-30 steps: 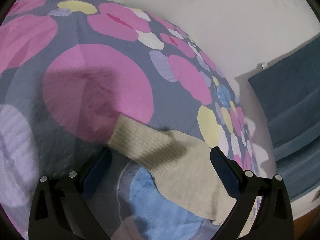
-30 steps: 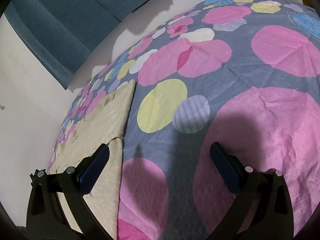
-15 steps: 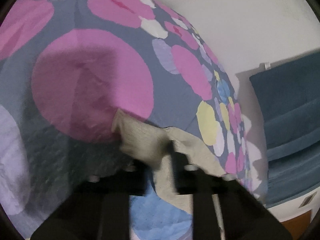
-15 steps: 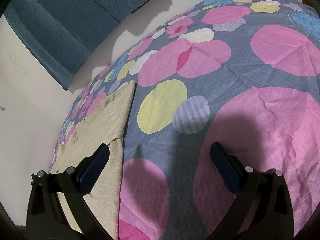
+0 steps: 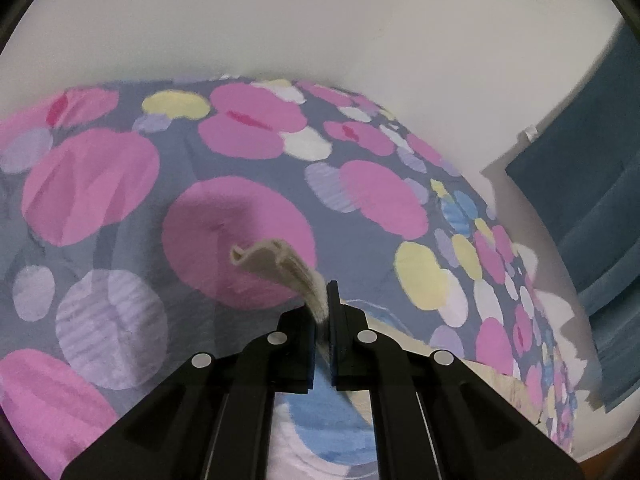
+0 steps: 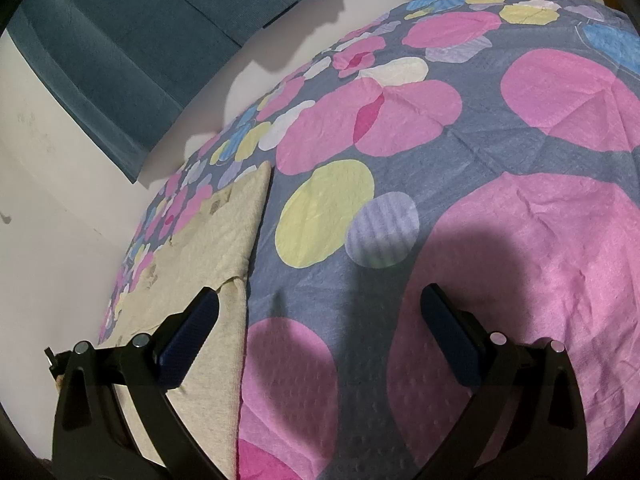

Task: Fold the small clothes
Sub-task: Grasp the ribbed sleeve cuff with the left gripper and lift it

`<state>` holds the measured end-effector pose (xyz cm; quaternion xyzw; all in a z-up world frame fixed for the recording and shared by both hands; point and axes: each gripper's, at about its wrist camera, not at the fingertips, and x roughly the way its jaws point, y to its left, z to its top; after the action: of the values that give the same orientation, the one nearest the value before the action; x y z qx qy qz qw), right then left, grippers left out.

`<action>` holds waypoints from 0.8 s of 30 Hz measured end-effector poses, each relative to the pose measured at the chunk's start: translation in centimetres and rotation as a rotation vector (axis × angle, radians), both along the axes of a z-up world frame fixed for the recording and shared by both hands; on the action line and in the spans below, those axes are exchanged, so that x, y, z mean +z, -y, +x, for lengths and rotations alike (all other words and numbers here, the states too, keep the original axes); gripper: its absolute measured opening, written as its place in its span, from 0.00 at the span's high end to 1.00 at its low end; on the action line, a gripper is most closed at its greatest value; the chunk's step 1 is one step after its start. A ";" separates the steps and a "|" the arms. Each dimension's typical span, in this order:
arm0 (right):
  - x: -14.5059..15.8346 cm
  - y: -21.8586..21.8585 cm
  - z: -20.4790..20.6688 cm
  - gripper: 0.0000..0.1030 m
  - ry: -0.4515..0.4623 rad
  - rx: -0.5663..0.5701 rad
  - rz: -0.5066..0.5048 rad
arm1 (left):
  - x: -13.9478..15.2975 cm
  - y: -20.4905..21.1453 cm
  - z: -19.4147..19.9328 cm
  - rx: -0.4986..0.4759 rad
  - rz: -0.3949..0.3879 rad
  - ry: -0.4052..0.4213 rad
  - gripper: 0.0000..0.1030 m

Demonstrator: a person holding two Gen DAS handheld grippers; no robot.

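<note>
**Beige knit cuff pinched by the left hand-held gripper**

Beige ribbed fabric, the cuff end of a small beige garment (image 5: 280, 266), is clamped between the closed jaws of the left hand-held gripper (image 5: 323, 312). The cuff is raised off the surface and juts out beyond the fingertips, its free end curled over, with a large pink circle of the printed cloth seen behind it. More of the same beige material is seen lying flat lower right of the black gripper frame, partly hidden by it.

The surface is covered by a grey-blue tablecloth (image 6: 460, 152) printed with pink, yellow, lilac, white and blue circles. In the right wrist view the body of the garment is spread flat along the left edge of the cloth, its straight edge running up toward the far side.

The right hand-held gripper (image 6: 324, 320) is held with its jaws wide apart and nothing between them. Its left finger is seen over the garment's edge, its right finger over a pink circle; whether either touches the fabric cannot be told.

A dark blue curtain (image 6: 132, 48) hangs against a pale wall (image 5: 320, 20) beyond the tabletop.
</note>
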<state>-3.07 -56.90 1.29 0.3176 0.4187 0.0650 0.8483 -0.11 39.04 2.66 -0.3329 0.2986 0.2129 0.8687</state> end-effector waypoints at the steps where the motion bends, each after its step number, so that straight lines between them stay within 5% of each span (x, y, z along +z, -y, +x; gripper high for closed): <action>1: 0.0 0.0 0.0 0.02 0.001 0.000 0.001 | 0.7 0.6 0.4 -0.014 0.012 0.004 0.96; 10: 0.0 0.0 0.0 0.02 0.002 0.000 0.003 | 6.2 13.6 6.7 -0.311 0.143 0.059 0.95; 24: 0.1 0.0 -0.2 0.02 0.004 -0.005 0.007 | 4.2 40.6 13.8 -0.802 0.151 0.065 0.95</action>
<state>-3.23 -56.93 1.42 0.3214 0.4161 0.0649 0.8482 13.72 -1.58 6.83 -0.1322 0.3605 -0.1319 0.9139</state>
